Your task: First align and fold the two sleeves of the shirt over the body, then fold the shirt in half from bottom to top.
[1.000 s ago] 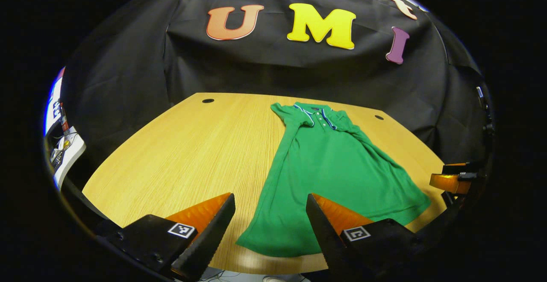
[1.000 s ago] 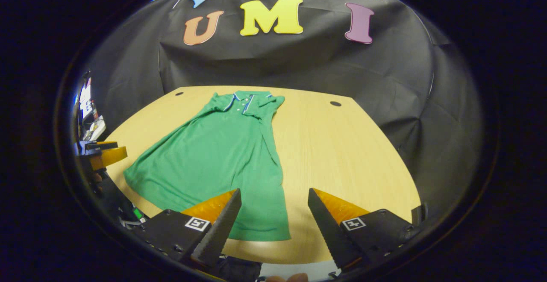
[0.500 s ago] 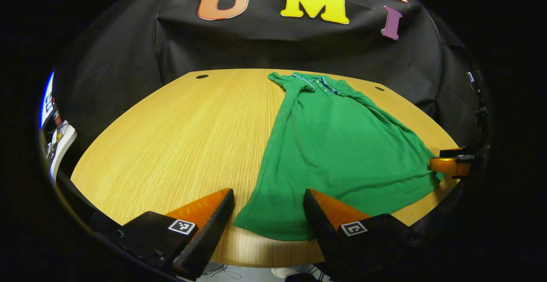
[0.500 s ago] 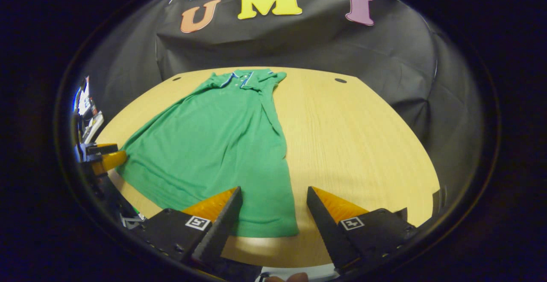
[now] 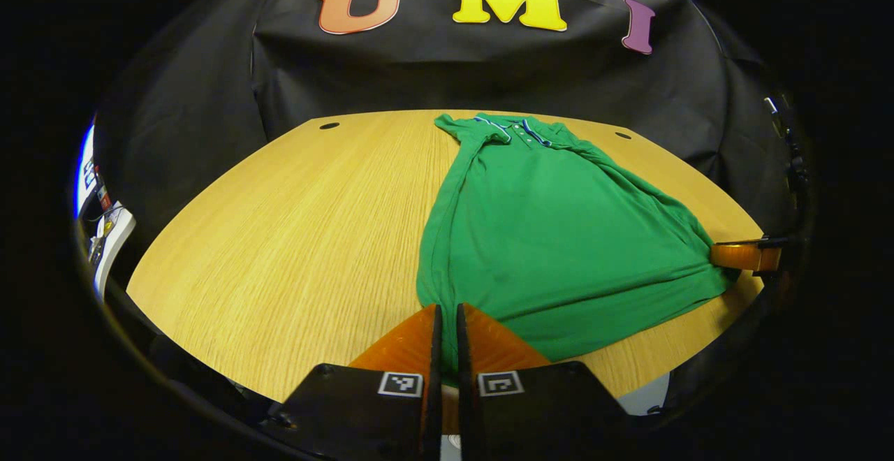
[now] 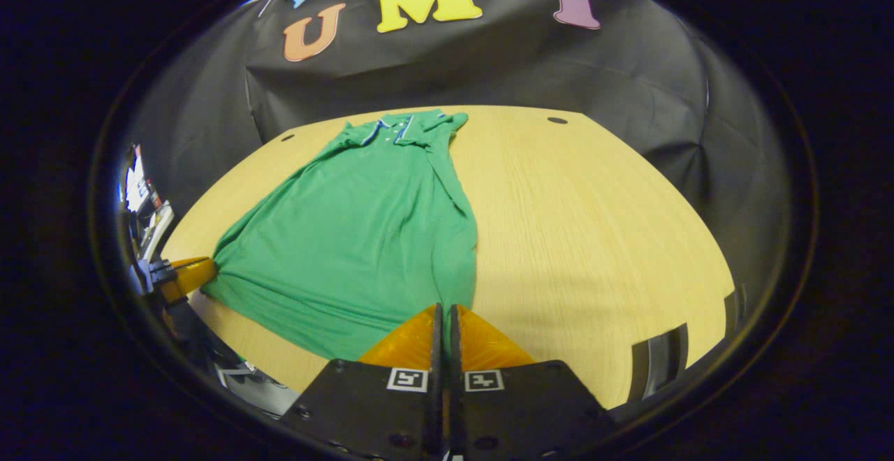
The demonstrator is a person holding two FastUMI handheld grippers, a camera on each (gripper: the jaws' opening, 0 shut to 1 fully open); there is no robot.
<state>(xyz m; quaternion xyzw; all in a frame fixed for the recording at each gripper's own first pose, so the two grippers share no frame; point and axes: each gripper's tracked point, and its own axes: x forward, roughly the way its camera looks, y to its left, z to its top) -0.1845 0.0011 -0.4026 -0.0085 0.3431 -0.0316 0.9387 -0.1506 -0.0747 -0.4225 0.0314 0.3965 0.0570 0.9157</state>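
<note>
The green shirt (image 5: 559, 237) lies flat on the wooden table (image 5: 293, 237), collar toward the far edge, sleeves already in. It looks light, limp knit that will sag and slide, so the hem corners are the sensible hold. The left gripper (image 5: 445, 318) and the right gripper (image 6: 443, 316) each pinch one.
</note>
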